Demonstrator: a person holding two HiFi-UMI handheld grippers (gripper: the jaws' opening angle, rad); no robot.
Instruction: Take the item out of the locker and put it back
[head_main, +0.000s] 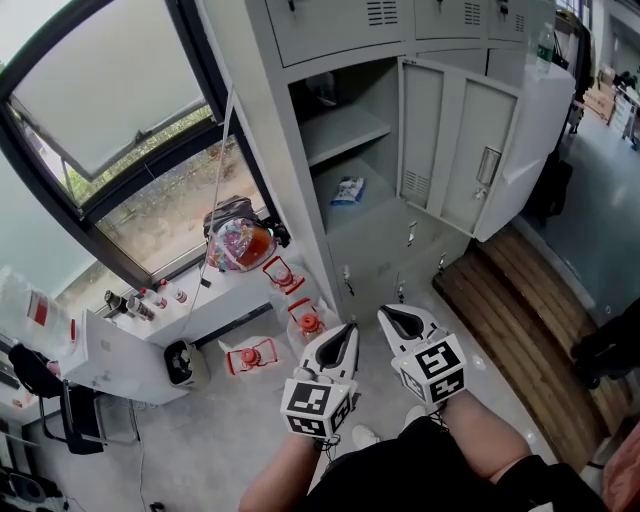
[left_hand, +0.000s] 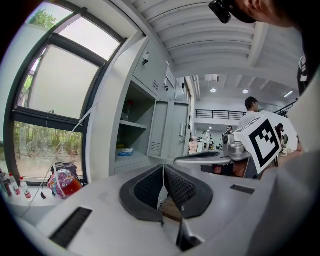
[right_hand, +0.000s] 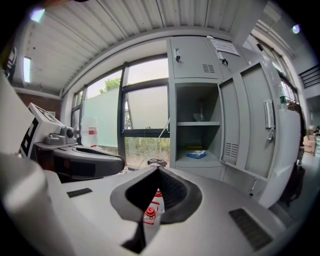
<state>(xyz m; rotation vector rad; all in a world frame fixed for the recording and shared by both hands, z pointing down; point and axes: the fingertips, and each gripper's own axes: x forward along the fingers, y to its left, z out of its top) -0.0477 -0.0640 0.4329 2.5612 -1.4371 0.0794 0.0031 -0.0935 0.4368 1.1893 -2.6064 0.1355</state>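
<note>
The grey locker (head_main: 300, 130) stands with its door (head_main: 470, 150) swung out to the right. A blue-and-white packet (head_main: 348, 190) lies on the lower shelf of the opened compartment, and it also shows as the packet (left_hand: 125, 151) in the left gripper view and the packet (right_hand: 196, 154) in the right gripper view. My left gripper (head_main: 349, 328) and right gripper (head_main: 386, 313) hang side by side low in front of the locker, well short of the packet. Both are shut, the pads meeting with nothing between them: left gripper (left_hand: 163, 168), right gripper (right_hand: 158, 170).
A colourful bag (head_main: 238, 243) sits on the window ledge left of the locker. Red-capped containers (head_main: 305, 322) stand on the floor just ahead of the grippers. A wooden platform (head_main: 520, 290) lies to the right, below the door. A small bin (head_main: 180, 362) stands at lower left.
</note>
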